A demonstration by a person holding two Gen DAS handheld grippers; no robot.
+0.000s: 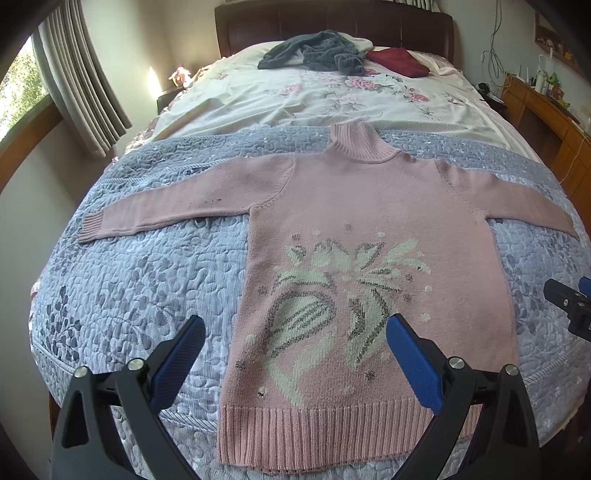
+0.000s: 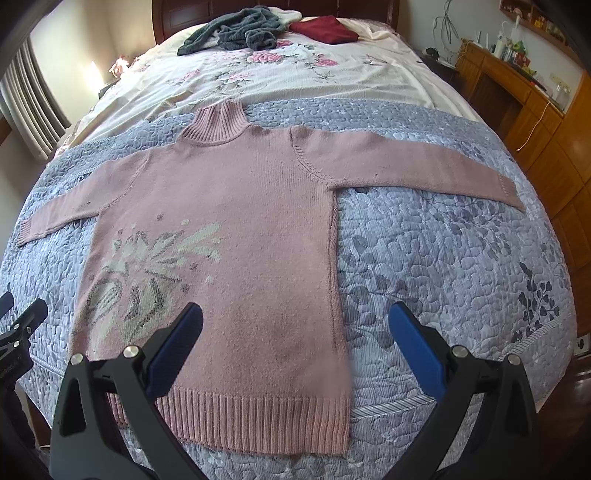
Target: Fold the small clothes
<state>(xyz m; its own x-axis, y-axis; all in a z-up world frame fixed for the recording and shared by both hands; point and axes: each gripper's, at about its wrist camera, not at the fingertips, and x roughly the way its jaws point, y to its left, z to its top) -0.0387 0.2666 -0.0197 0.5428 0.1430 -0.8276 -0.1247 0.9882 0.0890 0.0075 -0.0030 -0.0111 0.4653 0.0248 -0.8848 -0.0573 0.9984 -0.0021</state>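
A: Ribbed hem (image 1: 325, 432) is being framed closest to the lens, right under the left gripper (image 1: 295, 354). Tongs are being held wide, nothing between them.

B: Same being noted for the right gripper (image 2: 295, 350) — spread wide, nothing being held, hovering over the hem corner on its own side.

A: Pink sweater (image 1: 369, 206) is being shown flat, pattern side up, on the blue quilt (image 1: 129, 280) at the foot of the bed. Collar is pointing toward the headboard, both sleeves being stretched straight out.

B: Left sleeve (image 1: 177, 210) and right sleeve (image 2: 413, 166) are both lying clear of the body. No fold is being made yet, judging by the layout.

A: Step in hand is probably a sleeve being brought in across the chest. Cuff should be pinched at the ribbing, not mid-sleeve, so the knit isn't being dragged.

B: Agreed. Fold line is best being kept along the shoulder seam, and the body shouldn't be getting pulled off square.

A: Pose: both grippers are being held low and level, side by side, aimed up the bed. Left one is peeking in at the right-wrist view's left edge.

B: Grey garment (image 2: 236, 29) and maroon garment (image 2: 325, 29) are sitting well apart, near the pillows.
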